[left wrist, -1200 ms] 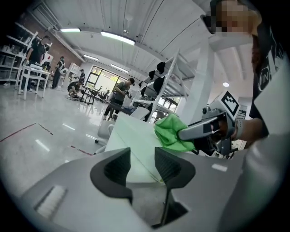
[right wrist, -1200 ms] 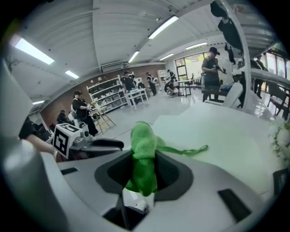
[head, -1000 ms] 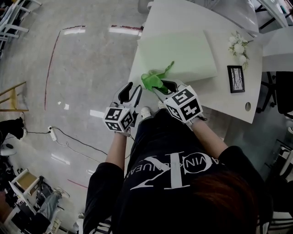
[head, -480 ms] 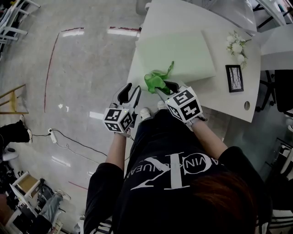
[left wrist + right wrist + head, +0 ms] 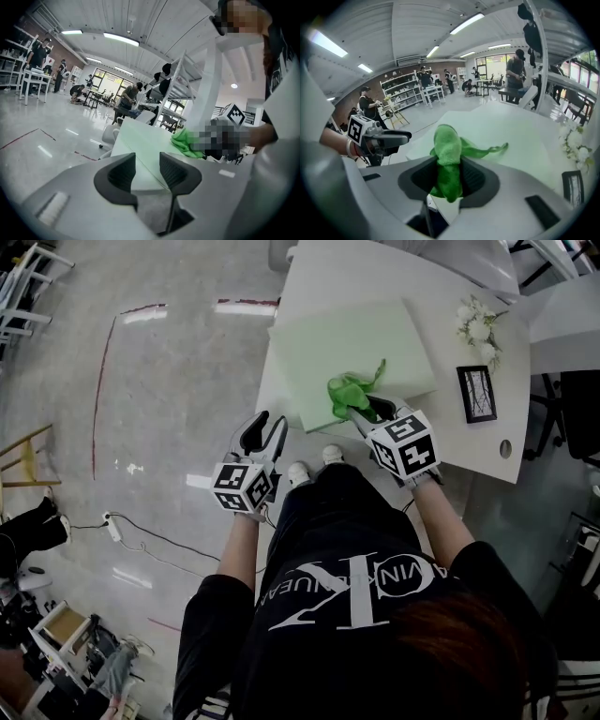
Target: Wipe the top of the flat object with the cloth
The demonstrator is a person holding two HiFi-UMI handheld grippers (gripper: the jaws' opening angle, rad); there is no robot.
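Observation:
A pale green flat board [image 5: 352, 357] lies on the white table [image 5: 469, 442]. My right gripper [image 5: 361, 409] is shut on a bright green cloth [image 5: 349, 390] that rests on the board's near part; a thin tail of the cloth points up and right. In the right gripper view the cloth [image 5: 448, 154] is bunched between the jaws of that gripper [image 5: 449, 180], with the board [image 5: 511, 131] beyond. My left gripper [image 5: 264, 432] hangs open over the floor, left of the table's corner, holding nothing. The left gripper view looks past its own gripper [image 5: 147, 171] to the board [image 5: 143, 145] and the cloth [image 5: 186, 142].
White flowers [image 5: 478, 329] and a small black picture frame [image 5: 476, 393] sit on the table right of the board. A round hole [image 5: 506, 447] is in the tabletop near its right edge. Shiny grey floor [image 5: 141, 409] with red tape lines spreads left. Cables and clutter lie at lower left.
My right gripper has carried the cloth to the right and farther onto the board. The left gripper has stayed in place.

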